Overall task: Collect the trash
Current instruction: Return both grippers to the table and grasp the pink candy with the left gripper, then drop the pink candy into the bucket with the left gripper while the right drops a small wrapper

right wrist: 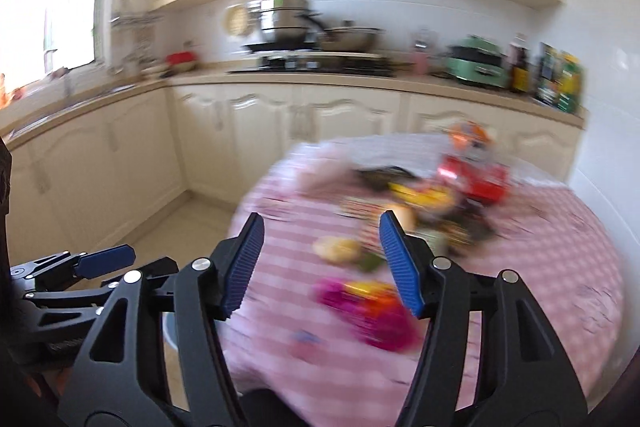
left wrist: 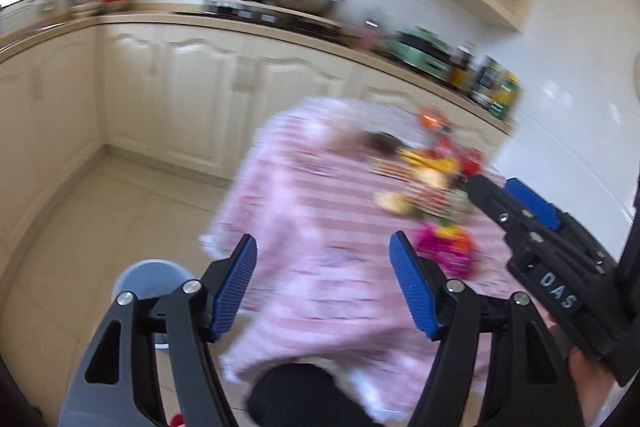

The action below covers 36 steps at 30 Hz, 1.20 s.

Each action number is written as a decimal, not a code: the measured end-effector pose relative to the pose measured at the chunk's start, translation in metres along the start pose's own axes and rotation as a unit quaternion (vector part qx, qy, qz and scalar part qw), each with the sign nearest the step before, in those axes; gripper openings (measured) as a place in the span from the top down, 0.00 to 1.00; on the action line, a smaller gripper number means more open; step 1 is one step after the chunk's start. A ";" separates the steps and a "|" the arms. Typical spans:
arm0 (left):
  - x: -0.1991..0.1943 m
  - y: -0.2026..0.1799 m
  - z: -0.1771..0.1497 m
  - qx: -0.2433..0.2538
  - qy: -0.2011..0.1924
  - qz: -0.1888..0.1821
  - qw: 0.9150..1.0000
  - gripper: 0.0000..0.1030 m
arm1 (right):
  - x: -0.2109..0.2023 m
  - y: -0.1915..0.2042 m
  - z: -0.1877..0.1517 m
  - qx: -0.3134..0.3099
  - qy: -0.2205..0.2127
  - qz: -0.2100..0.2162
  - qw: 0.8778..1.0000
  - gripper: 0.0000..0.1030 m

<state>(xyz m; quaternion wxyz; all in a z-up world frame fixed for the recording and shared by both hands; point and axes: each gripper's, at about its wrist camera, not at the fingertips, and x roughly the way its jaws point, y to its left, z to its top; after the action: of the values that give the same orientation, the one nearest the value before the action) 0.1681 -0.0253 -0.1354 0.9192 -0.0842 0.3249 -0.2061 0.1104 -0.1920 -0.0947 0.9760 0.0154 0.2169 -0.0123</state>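
Two grippers hang above a round table (right wrist: pixel 580 247) draped in soft pink-and-white checked cloth. The left gripper (left wrist: pixel 324 283) has its ribbed blue fingers (left wrist: pixel 236 287) spread apart, nothing between them; the right gripper (right wrist: pixel 322 263) likewise stands spread and empty. No earlier view is given, so only this spread stance can be told. The trash (right wrist: pixel 432 203) lies in a loose heap on the far middle of the table: crinkled wrappers in red, yellow and orange, blurred by motion. A glossy magenta wrapper (right wrist: pixel 372 307) lies nearer, its long axis running left to right, just beyond the right fingertips. A pale yellow rounded lump (right wrist: pixel 336 249) sits between it and the heap. Cream panelled cabinets (right wrist: pixel 248 135) line the far wall. A grey round bin (left wrist: pixel 152 279) stands on the floor, left of the table.
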 end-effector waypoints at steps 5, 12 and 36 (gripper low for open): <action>0.027 -0.058 -0.013 0.056 0.033 -0.030 0.997 0.32 | -0.016 -0.055 -0.018 0.038 0.006 -0.044 0.998 0.40; 0.060 -0.090 -0.020 0.095 0.069 -0.025 0.993 0.32 | -0.008 -0.097 -0.025 0.074 0.015 -0.054 0.996 0.39; 0.042 -0.030 0.010 0.026 0.016 0.025 0.999 0.57 | 0.094 -0.073 -0.004 0.073 0.148 0.046 0.985 0.37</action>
<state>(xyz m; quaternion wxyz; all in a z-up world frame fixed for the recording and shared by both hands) 0.1942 -0.0702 -0.1429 0.9205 -0.0485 0.3361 -0.1932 0.1915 -0.2662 -0.1398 0.9290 0.0984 0.3563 0.0191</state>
